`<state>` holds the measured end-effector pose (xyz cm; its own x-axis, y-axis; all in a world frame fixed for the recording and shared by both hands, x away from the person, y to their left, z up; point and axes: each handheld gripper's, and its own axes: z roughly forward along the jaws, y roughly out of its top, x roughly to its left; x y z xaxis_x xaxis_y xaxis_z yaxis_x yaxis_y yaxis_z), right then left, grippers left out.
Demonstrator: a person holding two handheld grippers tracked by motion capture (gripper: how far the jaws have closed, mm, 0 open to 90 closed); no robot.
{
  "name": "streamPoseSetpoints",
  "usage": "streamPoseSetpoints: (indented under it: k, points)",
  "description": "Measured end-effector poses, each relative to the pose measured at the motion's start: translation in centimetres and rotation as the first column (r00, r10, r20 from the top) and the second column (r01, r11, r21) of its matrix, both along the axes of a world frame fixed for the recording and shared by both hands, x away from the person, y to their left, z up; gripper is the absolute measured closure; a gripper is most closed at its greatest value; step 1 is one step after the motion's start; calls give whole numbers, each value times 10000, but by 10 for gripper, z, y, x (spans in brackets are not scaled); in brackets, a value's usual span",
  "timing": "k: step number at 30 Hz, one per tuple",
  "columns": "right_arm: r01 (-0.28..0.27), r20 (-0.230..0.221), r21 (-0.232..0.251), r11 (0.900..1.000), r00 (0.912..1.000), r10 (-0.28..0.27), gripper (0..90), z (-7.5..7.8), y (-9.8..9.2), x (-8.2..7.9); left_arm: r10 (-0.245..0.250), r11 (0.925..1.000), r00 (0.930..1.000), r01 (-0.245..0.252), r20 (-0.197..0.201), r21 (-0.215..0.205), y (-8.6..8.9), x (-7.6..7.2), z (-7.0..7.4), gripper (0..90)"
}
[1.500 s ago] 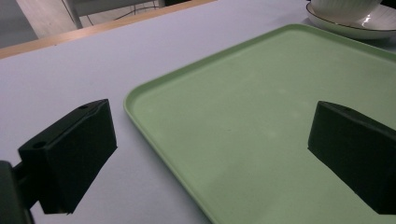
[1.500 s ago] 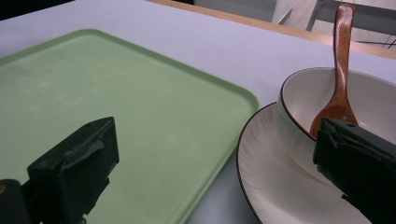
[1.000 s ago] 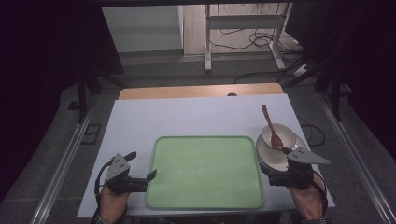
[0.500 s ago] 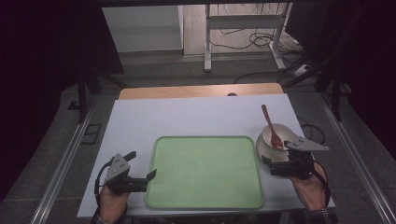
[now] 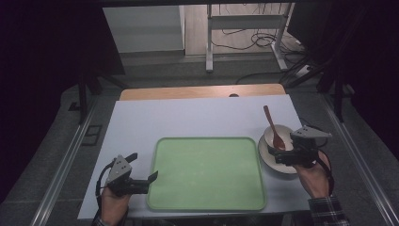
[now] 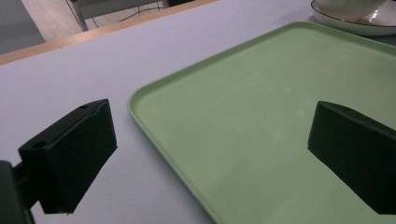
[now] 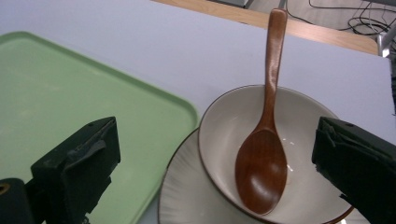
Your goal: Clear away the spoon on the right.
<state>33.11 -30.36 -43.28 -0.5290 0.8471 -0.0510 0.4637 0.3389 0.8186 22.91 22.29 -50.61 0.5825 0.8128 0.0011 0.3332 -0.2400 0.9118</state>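
- The right gripper [image 5: 277,155] is hanging over the bowl [image 7: 299,121], jaws spread wide, gripping nothing.
- The wooden spoon [image 7: 264,163] is lying in the bowl, which is sitting on a plate [image 7: 187,196] just beside the green tray [image 5: 207,172].
- The left gripper [image 5: 148,181] is gaping wide at the tray's left edge, holding nothing.

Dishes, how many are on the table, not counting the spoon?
3. A green tray in the middle, a plate just right of it, and a bowl sitting on that plate, holding the wooden spoon. Nothing seems hidden.
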Motion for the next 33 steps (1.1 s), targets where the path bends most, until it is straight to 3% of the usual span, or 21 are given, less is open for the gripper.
streamPoseSetpoints:
  k: [15,19,24,33]
  points:
    - [998,-634,-299,9946,9928,-1015,0,5,-2,44,18,10000,10000,-18,-8,62,-1,0,0,10]
    - [1050,-1034,-513,9931,9885,-1099,7,4,2,55,30,10000,10000,-30,4,51,0,0,0,10]
    - [1157,-1272,-723,9906,9841,-1242,124,6,6,67,44,10000,10000,-44,2,66,0,0,0,10]
    - [1223,-1266,-1235,9848,9823,-1379,351,11,12,86,56,9999,10000,-56,6,107,0,0,0,10]
